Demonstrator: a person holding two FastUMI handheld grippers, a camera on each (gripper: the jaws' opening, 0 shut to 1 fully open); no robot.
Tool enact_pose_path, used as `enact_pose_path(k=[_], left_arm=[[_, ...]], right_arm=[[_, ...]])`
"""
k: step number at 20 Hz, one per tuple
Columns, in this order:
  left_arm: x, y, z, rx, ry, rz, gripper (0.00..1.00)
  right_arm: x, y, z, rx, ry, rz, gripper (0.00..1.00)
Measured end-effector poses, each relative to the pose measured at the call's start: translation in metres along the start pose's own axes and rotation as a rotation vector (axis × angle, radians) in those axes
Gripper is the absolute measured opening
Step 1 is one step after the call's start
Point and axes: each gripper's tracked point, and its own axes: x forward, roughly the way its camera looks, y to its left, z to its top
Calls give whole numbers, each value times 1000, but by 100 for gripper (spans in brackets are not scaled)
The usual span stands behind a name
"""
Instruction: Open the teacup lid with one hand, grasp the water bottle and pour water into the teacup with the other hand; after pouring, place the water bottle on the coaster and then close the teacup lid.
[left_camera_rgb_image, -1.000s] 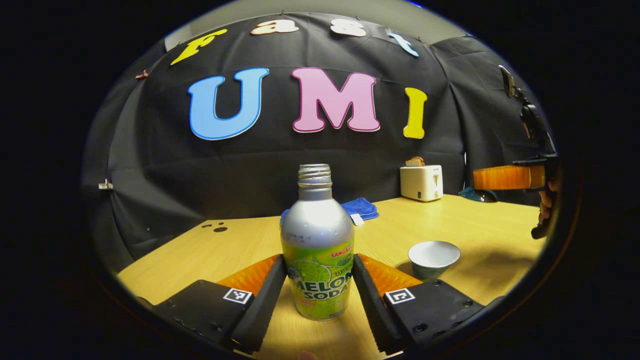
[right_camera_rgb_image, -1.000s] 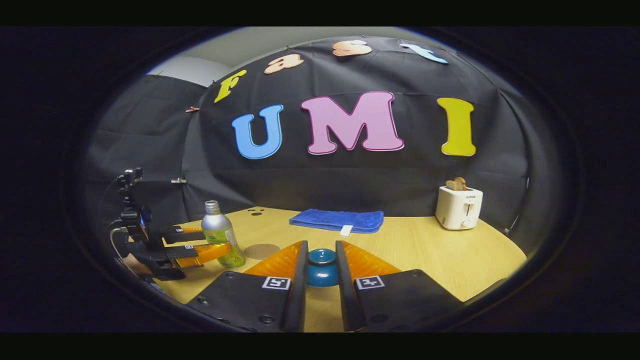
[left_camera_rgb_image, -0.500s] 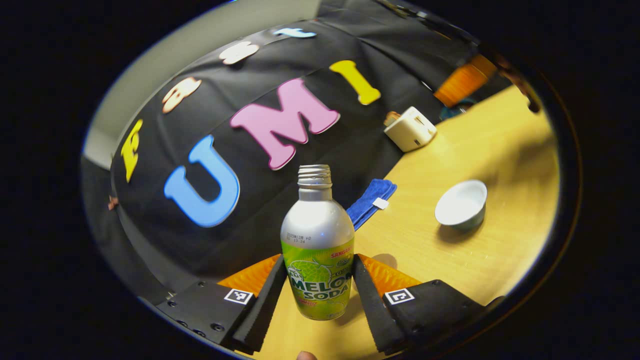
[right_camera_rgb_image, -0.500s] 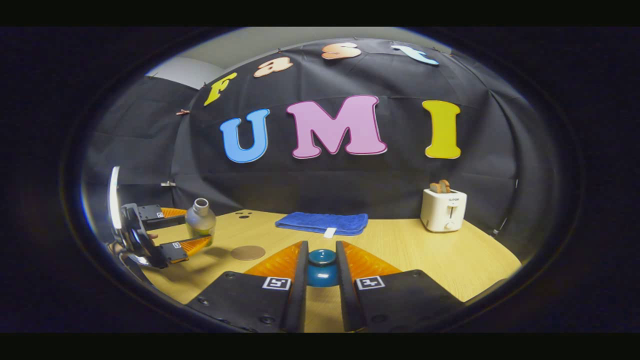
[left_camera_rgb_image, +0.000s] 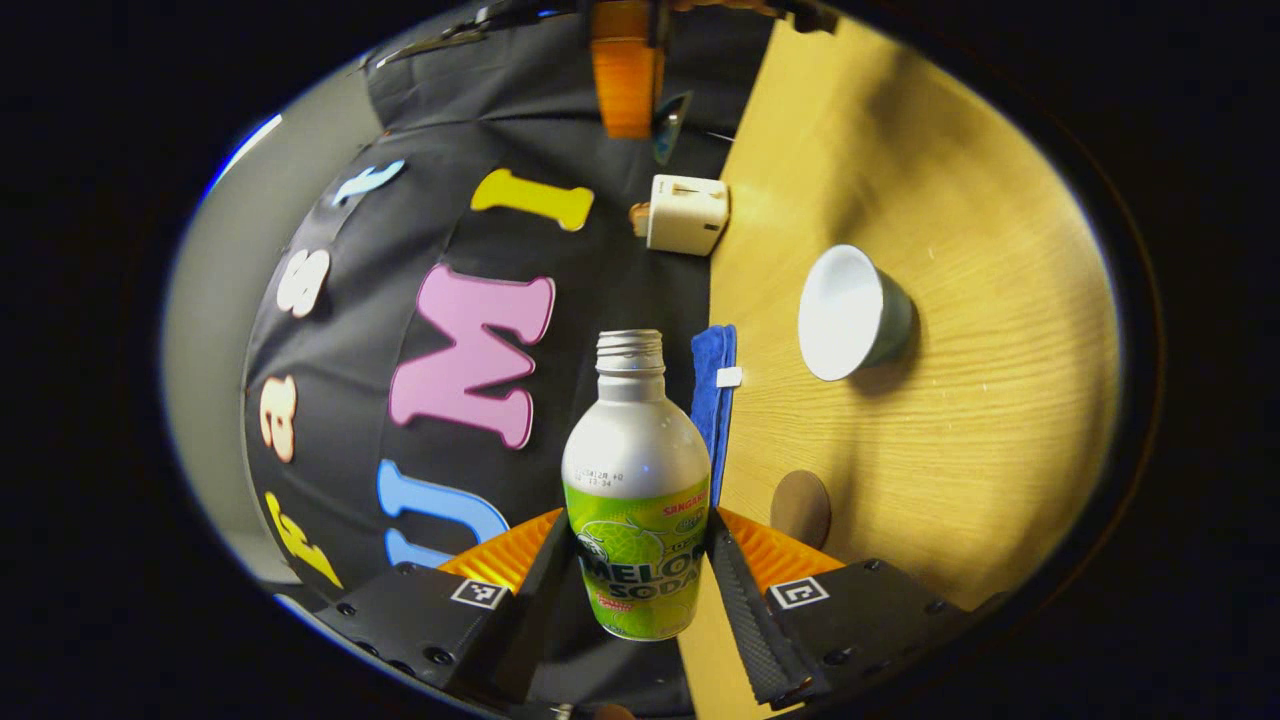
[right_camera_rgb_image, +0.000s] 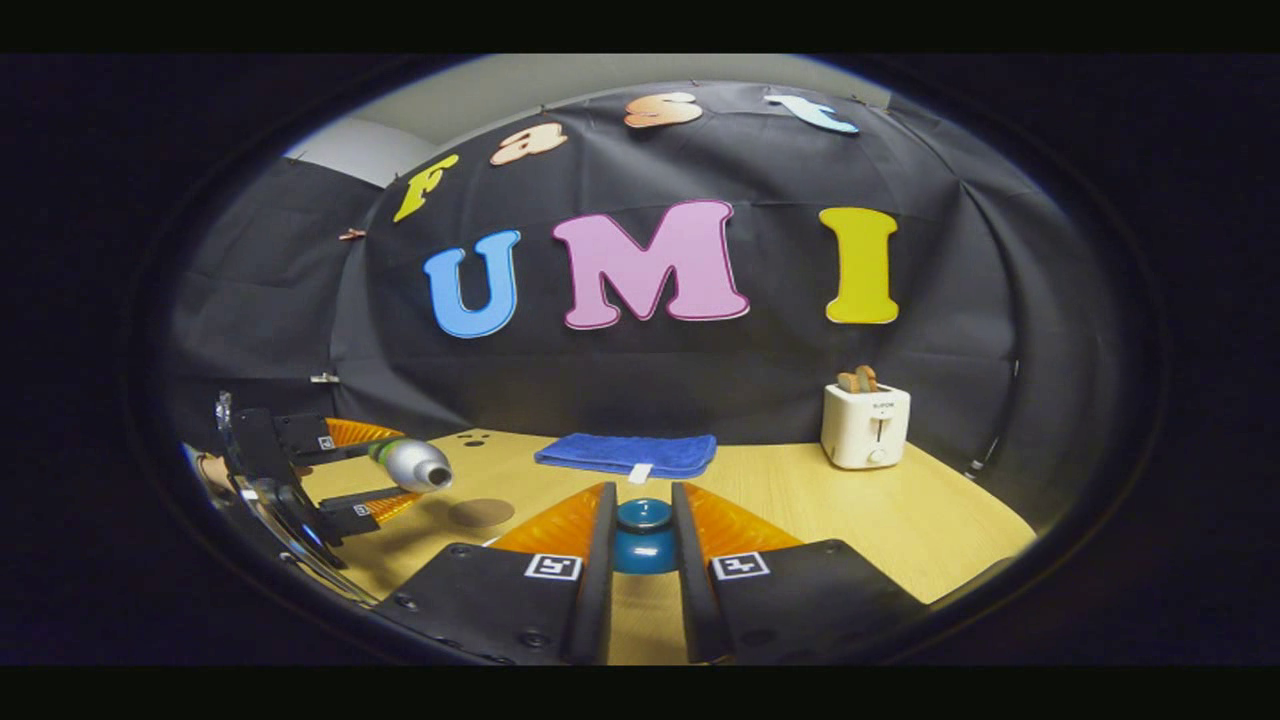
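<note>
In the left gripper view, the left tool (left_camera_rgb_image: 638, 570) is clamping the water bottle (left_camera_rgb_image: 636, 480) between both fingers, the bottle's uncapped neck pointing straight ahead of the tool. The whole scene is lying rolled over, so the bottle is being held about on its side. The open teacup (left_camera_rgb_image: 850, 312) is sitting on the worktop (left_camera_rgb_image: 960, 420) ahead and to the right of the tool, well apart from the bottle's mouth; no water is showing. The round coaster (left_camera_rgb_image: 800, 508) is lying bare just right of the tool's fingers.

In the right gripper view, the right tool (right_camera_rgb_image: 642, 560) is pinching the blue teacup lid (right_camera_rgb_image: 643, 535) between its fingers, above the worktop. Far to its left, the left tool (right_camera_rgb_image: 350, 470) is holding the bottle sideways above the coaster (right_camera_rgb_image: 481, 513).

Judging from this, the lid is off and the bottle grasped and tipped; pouring into the cup, setting the bottle on the coaster and closing the lid are left.
</note>
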Motion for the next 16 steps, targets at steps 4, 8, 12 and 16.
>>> enact_pose_path(k=[4, 8, 12, 16], left_arm=[[6, -6, 0, 101, 5, -45, 80], [17, -16, 1, 192, 5, -87, 80], [26, -19, -3, 270, 15, -124, 80], [34, -22, -4, 321, 15, -142, 80]], right_arm=[[-2, -3, 4, 4, -8, -1, 33], [-3, -4, 4, 11, -8, 1, 32], [-4, -2, 7, 16, -13, 9, 28], [-3, 2, 5, 16, -7, 21, 32]])
